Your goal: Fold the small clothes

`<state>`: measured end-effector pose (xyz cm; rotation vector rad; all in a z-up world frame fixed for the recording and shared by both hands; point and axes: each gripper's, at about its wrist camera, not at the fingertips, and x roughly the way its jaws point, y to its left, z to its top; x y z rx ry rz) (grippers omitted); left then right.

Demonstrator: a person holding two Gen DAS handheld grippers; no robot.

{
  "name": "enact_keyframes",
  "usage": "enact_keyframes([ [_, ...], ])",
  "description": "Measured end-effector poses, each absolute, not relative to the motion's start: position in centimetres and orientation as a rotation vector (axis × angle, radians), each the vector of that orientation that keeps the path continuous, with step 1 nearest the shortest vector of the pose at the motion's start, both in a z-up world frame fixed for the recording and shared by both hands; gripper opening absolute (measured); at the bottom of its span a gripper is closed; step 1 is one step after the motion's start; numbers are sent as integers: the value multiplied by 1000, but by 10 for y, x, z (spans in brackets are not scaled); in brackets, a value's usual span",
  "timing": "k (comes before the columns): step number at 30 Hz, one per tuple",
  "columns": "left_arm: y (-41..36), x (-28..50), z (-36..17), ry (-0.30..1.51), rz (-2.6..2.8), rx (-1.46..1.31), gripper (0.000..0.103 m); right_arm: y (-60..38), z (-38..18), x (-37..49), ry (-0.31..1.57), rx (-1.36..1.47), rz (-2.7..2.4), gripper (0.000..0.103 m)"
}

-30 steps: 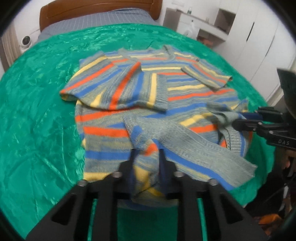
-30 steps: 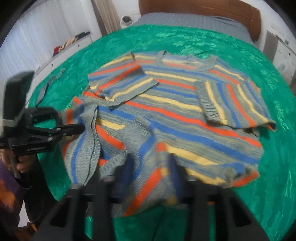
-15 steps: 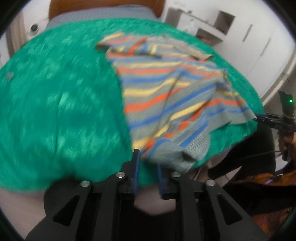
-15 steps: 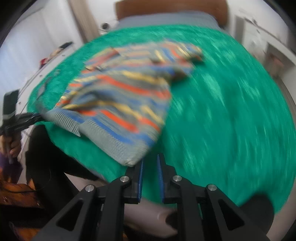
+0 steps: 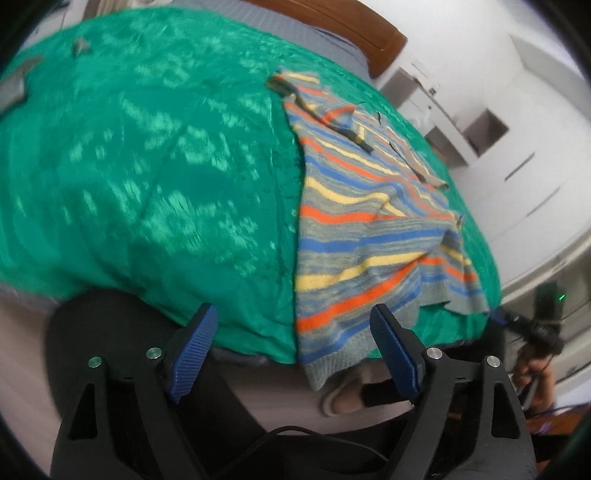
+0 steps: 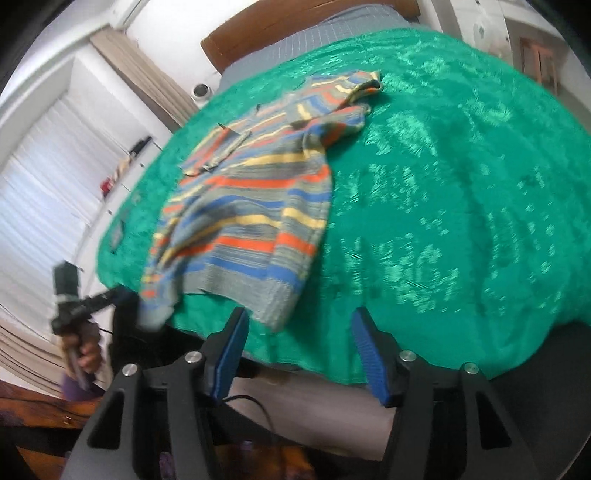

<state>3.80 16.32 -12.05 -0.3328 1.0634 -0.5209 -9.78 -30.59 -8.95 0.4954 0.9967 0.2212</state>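
Note:
A small knit sweater (image 5: 369, 229) striped orange, blue, yellow and grey lies lengthwise on the green bedspread (image 5: 147, 166), its sleeves folded in. Its grey hem reaches the near bed edge. My left gripper (image 5: 291, 310) is opening wide; one hem corner (image 5: 321, 365) hangs between the jaws, and neither pad touches it. In the right wrist view the sweater (image 6: 251, 206) lies left of centre. My right gripper (image 6: 300, 312) is opening too, with only bedspread between its jaws. The other hem corner (image 6: 277, 314) lies just beyond its left finger. Each view shows the other gripper at its outer edge.
A wooden headboard (image 5: 354, 26) and grey mattress end lie at the far side. White cabinets (image 5: 498, 110) stand along one wall, a curtained window (image 6: 55, 177) along the other. Dark-trousered legs and a slipper (image 5: 340, 398) are below the bed edge.
Both grippers were shut on the hem, held over the sweater's body. They drew it back to the near bed edge, rolled, and have opened; the hem now lies free.

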Motion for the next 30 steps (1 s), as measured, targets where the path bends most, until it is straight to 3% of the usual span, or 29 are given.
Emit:
enact_keyframes([
  [12,94,16,-127,1070,-460,-106,88,-282,-89,-78,987,444,240,61],
  [30,100,12,-136,1104,-437,-176,88,-286,-83,-85,991,397,202,63],
])
